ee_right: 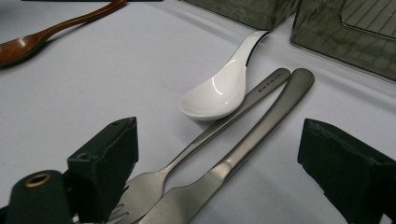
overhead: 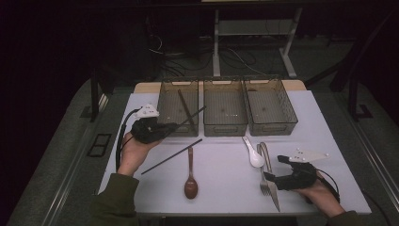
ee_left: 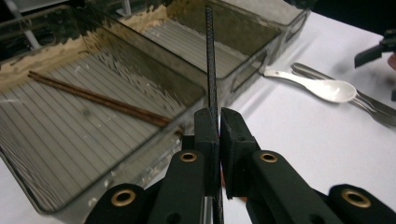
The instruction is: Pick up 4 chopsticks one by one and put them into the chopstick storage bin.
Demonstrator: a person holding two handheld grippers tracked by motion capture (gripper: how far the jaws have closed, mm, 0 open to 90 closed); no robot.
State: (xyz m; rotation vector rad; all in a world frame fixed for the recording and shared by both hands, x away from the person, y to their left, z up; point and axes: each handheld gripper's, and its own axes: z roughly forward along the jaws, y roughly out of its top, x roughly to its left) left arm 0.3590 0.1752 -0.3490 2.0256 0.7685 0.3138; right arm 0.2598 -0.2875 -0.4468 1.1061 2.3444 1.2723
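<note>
- High view: left gripper (overhead: 165, 128) is clamped on a thin black chopstick (overhead: 190, 117), held over the near rim of the left clear grey plastic bin (overhead: 164, 101), tip slanting toward the middle bin (overhead: 225, 123).
- Left gripper view: jaws pinch that stick upright between them; a pair of brown wooden chopsticks (ee_left: 98, 99) already lies in the left bin.
- Right gripper (overhead: 272, 178) sits spread wide at the table's near-right edge, astride a steel fork (ee_right: 205, 144) and steel knife (ee_right: 243, 154), gripping nothing.
- Progress, my read: early. Brown pair sorted, one black stick about to drop.
- Left to do: 2nd black chopstick (overhead: 171, 156), brown wooden spoon (overhead: 190, 176), white ceramic spoon (overhead: 254, 153), fork, knife. Middle & right bin (overhead: 270, 123) look empty.
- Surface: white table (overhead: 226, 183), bins along far edge. Room dim, cables & desk legs behind.
</note>
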